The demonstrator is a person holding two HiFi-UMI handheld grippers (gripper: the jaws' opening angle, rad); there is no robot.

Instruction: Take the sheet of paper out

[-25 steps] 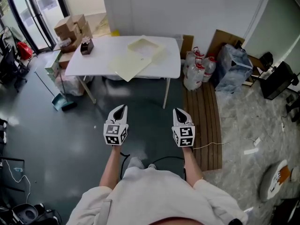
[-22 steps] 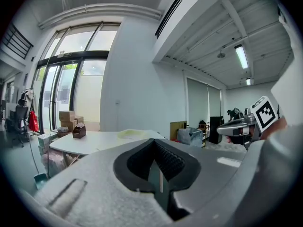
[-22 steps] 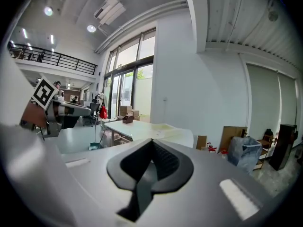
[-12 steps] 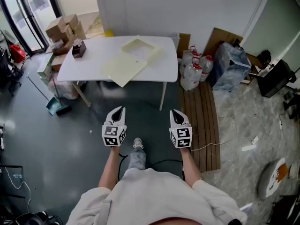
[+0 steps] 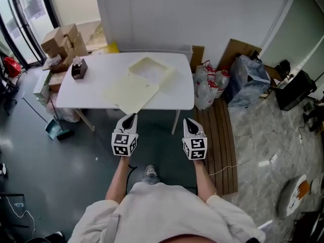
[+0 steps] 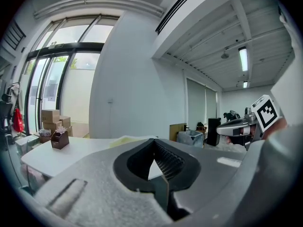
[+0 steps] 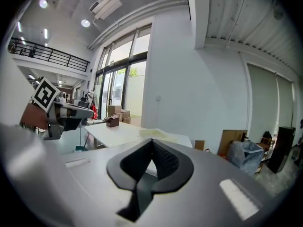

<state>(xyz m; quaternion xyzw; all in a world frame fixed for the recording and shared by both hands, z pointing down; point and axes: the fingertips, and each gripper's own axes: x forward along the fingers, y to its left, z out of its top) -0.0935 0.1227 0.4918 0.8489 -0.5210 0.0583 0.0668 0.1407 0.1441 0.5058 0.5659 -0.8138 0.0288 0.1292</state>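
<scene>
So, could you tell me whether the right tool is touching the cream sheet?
Apart. The head view shows dark floor and bare white table between the right tool and the cream sheet.

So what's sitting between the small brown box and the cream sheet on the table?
Nothing: only bare white tabletop lies between the small brown box and the cream sheet. The head view shows this.

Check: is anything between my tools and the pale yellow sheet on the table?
Nothing visible. The left tool and right tool, both shut, face the white table across the floor; the pale yellow sheet overhangs its near edge. The small brown box sits off at the left end.
</scene>
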